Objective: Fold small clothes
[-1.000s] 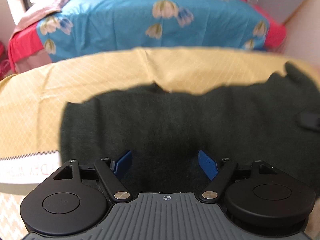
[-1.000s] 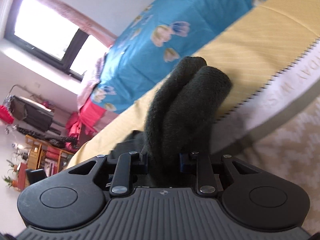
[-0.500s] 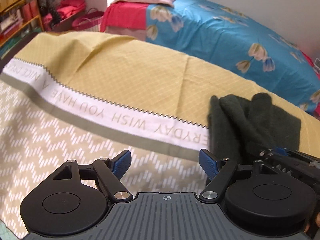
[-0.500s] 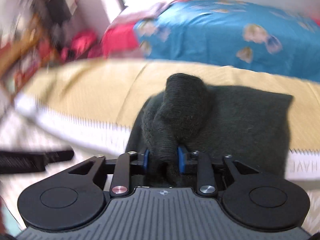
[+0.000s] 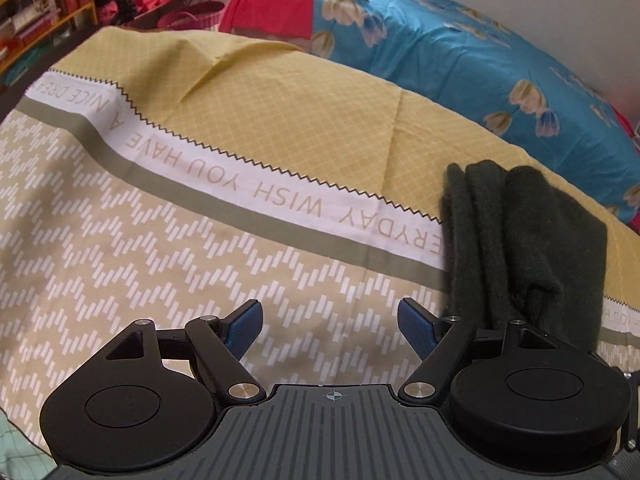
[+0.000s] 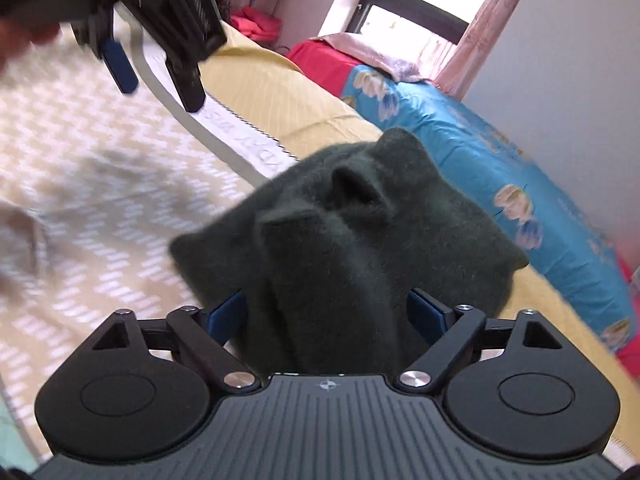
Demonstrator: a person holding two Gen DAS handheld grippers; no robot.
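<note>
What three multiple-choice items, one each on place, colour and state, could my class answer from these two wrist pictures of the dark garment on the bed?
1. Where does the dark garment lie?
A. on the yellow bedsheet, across its lettered white band
B. on the blue flowered blanket
C. on the floor

2. What colour are the pads of the left gripper?
A. red
B. blue
C. white

3. How does the left gripper stand?
A. shut on the garment
B. shut on the sheet
C. open with nothing between its fingers

Answers: 1 A, the garment crosses the band in the left wrist view. 2 B, both pads show blue. 3 C, only sheet shows in the gap.
</note>
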